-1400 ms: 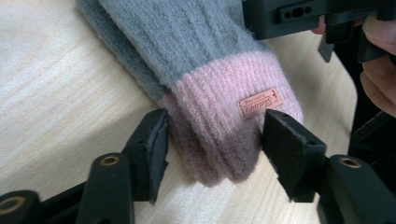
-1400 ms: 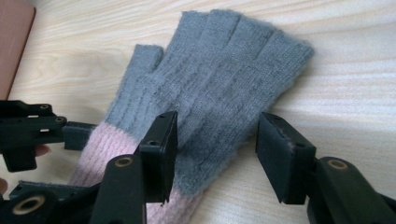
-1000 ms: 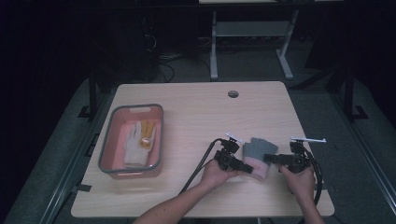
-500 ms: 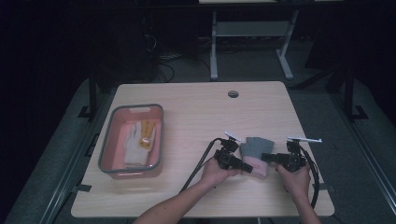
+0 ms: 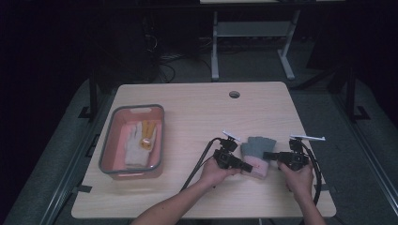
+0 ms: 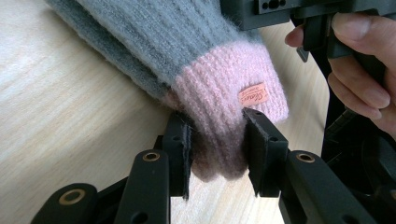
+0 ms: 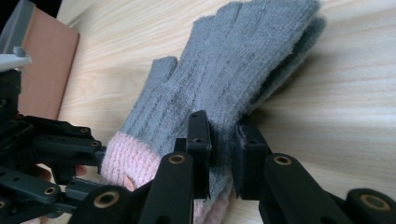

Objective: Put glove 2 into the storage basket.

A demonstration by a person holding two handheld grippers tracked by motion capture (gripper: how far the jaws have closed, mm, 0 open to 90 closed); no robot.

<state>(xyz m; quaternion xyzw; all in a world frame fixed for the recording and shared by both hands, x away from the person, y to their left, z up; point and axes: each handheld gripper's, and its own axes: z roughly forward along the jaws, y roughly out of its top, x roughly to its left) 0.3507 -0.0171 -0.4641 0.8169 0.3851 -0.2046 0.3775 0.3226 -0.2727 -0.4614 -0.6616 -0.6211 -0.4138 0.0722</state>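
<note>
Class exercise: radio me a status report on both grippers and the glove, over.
Left gripper shut on grey knitted glove's pink cuff. Right gripper shut on its grey edge. Glove flat on wooden table. Nothing in the way.

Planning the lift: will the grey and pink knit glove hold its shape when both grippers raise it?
Probably not. The glove is soft fuzzy knit, so it should sag between the left gripper and right gripper. It looks light, and the fuzzy yarn seems unlikely to slip.

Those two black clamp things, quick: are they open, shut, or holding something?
Left gripper: shut on the pink ribbed cuff of the grey knitted glove.
Right gripper: shut on the same glove's grey edge.
</note>
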